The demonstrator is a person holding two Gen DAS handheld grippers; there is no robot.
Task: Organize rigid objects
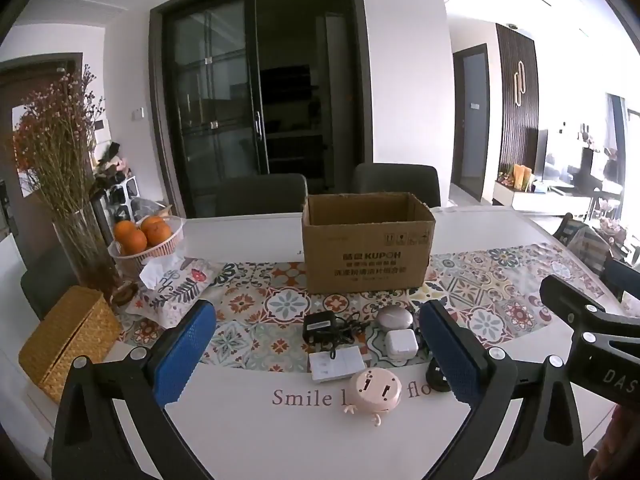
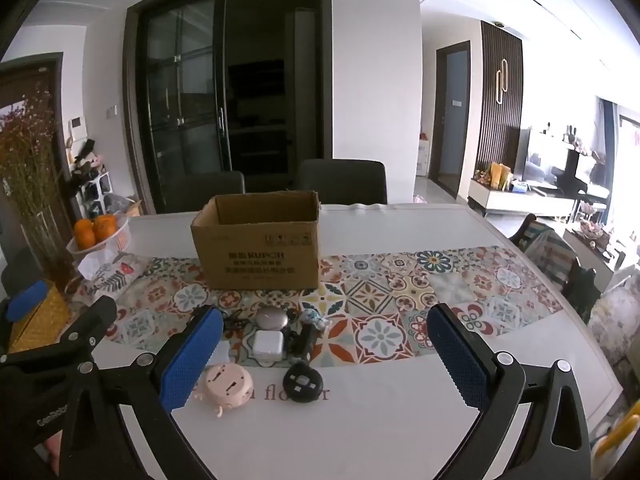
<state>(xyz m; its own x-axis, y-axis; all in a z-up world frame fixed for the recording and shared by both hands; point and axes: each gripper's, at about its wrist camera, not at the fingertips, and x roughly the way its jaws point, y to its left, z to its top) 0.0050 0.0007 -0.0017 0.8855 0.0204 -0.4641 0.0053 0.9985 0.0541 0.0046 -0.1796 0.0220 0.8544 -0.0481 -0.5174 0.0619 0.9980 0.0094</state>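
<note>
An open cardboard box (image 1: 366, 254) stands mid-table on the patterned runner, its mouth up, likely set there to take the small items clustered toward the near edge of the table (image 2: 400, 420): a pink round gadget (image 1: 374, 392), a white adapter (image 1: 401, 343), a black charger (image 1: 320, 326), a black round device (image 2: 303, 382). The left gripper (image 1: 316, 360) and right gripper (image 2: 326, 364) hover side by side above that edge, tilted downward, jaws spread wide and empty.

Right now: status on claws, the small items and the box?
Left claw and right claw open, empty, above the table. Small items, pink round gadget nearest, lie loose in front of the cardboard box. Box open-topped, nothing blocking.
</note>
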